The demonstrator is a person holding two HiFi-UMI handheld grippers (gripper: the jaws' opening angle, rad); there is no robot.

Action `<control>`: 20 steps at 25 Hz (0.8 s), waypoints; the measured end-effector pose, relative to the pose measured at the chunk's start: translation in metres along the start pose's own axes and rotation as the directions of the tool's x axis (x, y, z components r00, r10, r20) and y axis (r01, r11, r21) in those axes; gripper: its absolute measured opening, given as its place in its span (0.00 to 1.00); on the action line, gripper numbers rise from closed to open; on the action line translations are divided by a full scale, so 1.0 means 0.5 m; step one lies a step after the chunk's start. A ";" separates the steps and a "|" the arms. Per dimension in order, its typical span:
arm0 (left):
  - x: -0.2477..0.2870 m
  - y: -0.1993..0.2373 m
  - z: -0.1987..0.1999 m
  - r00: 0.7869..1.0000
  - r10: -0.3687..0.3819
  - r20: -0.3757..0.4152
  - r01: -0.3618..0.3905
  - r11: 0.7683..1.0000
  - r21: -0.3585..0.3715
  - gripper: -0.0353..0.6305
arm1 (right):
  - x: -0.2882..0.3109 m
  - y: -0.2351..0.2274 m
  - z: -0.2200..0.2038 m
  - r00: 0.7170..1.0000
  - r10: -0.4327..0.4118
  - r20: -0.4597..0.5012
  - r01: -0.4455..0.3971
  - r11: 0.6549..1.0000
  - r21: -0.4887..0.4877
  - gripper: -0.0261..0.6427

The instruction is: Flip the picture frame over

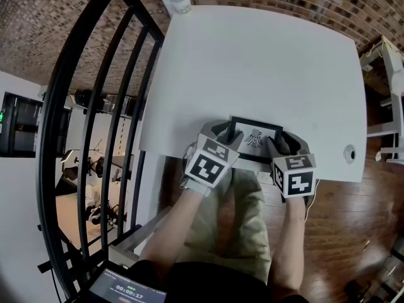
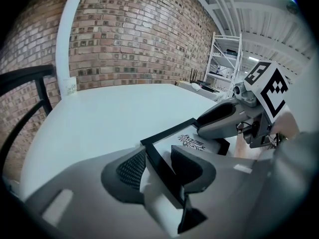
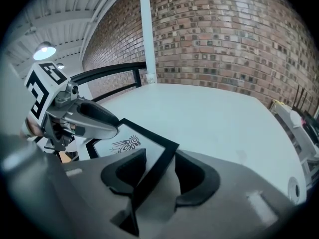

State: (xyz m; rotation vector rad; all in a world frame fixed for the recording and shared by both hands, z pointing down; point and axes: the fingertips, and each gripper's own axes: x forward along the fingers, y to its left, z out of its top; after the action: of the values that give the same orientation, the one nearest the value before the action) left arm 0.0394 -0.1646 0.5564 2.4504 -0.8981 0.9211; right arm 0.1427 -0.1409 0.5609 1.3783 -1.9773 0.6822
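Observation:
A black picture frame (image 1: 255,137) with a white picture and a dark insect-like emblem lies face up at the near edge of the white table (image 1: 252,62). My left gripper (image 1: 222,134) is shut on its left side, and the black frame edge (image 2: 167,133) runs between the pads (image 2: 132,169). My right gripper (image 1: 281,145) is shut on its right side, with the frame's edge (image 3: 152,171) clamped between its pads (image 3: 192,176). Each gripper view shows the other one across the picture: the right gripper (image 2: 224,118), the left gripper (image 3: 89,118).
A paper cup (image 1: 181,2) stands at the table's far left corner by a white post. A black railing (image 1: 95,106) runs along the left. A round grommet (image 1: 349,153) sits near the table's right front corner. White shelving (image 1: 388,62) stands on the right.

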 end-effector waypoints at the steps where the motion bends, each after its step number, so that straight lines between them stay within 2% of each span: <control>1: 0.001 0.000 0.000 1.000 0.002 -0.001 -0.002 1.000 0.002 0.31 | 0.000 0.000 0.000 1.000 -0.005 -0.001 0.005 1.000 -0.005 0.29; 7: 0.004 -0.003 -0.005 0.999 0.026 -0.029 -0.025 0.999 0.033 0.31 | 0.000 0.007 0.005 0.999 -0.041 -0.025 0.040 0.998 -0.042 0.29; 11: 0.005 -0.005 -0.002 0.997 0.059 -0.050 -0.054 0.994 0.095 0.31 | -0.002 0.011 0.011 0.997 -0.073 -0.038 0.069 0.994 -0.083 0.29; 15: 0.006 -0.012 -0.002 0.990 0.113 -0.079 -0.094 0.973 0.212 0.30 | -0.001 0.017 0.014 0.993 -0.112 -0.047 0.105 0.985 -0.140 0.29; 17: 0.008 -0.022 -0.001 0.987 0.132 -0.087 -0.103 0.954 0.281 0.23 | -0.002 0.019 0.017 0.992 -0.119 -0.037 0.113 0.982 -0.152 0.28; 20: 0.001 -0.034 0.008 0.989 0.138 -0.054 -0.116 0.946 0.302 0.21 | -0.014 0.021 0.019 0.991 -0.133 -0.013 0.129 0.975 -0.179 0.28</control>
State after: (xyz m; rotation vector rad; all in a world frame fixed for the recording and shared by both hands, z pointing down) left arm 0.0530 -0.1548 0.5521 2.6084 -0.9605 1.2693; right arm 0.1326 -0.1397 0.5488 1.3698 -1.8600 0.4482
